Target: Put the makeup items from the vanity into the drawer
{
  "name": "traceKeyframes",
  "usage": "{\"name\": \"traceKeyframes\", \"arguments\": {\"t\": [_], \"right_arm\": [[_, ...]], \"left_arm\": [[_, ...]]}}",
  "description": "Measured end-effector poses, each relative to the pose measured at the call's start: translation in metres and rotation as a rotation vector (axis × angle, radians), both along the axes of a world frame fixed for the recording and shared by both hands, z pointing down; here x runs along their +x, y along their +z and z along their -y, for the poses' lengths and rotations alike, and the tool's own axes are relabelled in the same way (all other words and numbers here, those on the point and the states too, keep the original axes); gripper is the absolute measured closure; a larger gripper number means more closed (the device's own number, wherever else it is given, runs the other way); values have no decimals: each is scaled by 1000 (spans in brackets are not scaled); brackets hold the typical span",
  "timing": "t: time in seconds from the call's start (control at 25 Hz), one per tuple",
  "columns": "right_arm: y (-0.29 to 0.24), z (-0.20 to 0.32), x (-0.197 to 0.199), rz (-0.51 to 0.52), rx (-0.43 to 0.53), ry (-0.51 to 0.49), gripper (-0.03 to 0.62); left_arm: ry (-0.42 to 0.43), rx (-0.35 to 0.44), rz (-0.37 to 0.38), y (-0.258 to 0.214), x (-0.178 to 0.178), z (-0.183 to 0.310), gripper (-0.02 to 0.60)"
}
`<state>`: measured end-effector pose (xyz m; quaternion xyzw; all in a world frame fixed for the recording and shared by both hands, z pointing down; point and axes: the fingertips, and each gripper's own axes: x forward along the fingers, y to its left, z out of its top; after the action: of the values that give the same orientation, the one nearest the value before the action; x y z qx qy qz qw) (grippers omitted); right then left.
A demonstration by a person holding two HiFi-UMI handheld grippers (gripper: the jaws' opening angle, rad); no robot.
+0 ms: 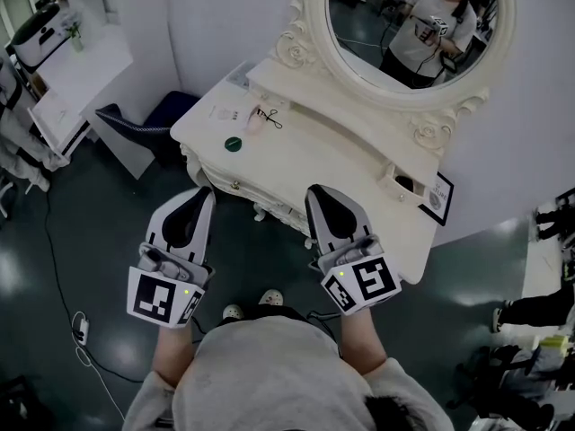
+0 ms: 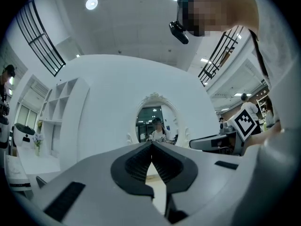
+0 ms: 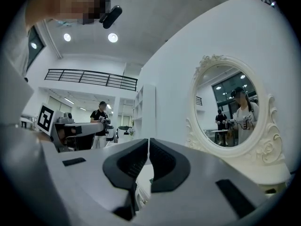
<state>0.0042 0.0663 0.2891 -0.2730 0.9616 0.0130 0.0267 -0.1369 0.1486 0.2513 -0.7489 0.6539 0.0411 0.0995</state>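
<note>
1. Dark glossy floor (image 1: 54, 241) lies open on my side of the white vanity (image 1: 359, 164), whose top runs slantwise from upper left to lower right in the head view.
2. An oval mirror (image 1: 413, 25) stands at the back edge of the vanity, against the white wall.
3. The makeup items sit together at the left end of the top: a small green disc (image 1: 233, 144) near the front edge, with a pink item (image 1: 255, 122) and a thin black tool (image 1: 269, 117) touching each other just behind it.
4. The middle and right stretch of the top is bare up to a dark opening (image 1: 404, 184) near the right end.
5. A blue chair (image 1: 144, 119) stands off the left end, and a cable (image 1: 81, 330) lies on the floor at my left.
6. My left gripper (image 1: 205, 193) (image 2: 151, 145) has its jaws closed tip to tip, with nothing between them. It sits just short of the front edge, below the green disc.
7. My right gripper (image 1: 316, 191) (image 3: 146, 142) also has its jaws together and empty, its tip at the front edge near the middle.
8. Both grippers are well apart from each other.
</note>
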Motion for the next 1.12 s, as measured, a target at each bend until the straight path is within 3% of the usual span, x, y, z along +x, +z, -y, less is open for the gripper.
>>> {"name": "traceKeyframes", "arguments": {"t": [0.16, 0.6, 0.76, 1.12], "right_arm": [[0, 8, -1, 0, 3, 0, 569], [3, 32, 4, 39, -13, -43, 568], [5, 34, 6, 46, -17, -54, 568], [7, 50, 4, 49, -25, -51, 568]], "left_arm": [[1, -26, 12, 5, 1, 6, 568], [-48, 7, 14, 0, 11, 23, 566], [-52, -23, 24, 8, 13, 23, 566], [-45, 0, 20, 3, 13, 43, 566]]}}
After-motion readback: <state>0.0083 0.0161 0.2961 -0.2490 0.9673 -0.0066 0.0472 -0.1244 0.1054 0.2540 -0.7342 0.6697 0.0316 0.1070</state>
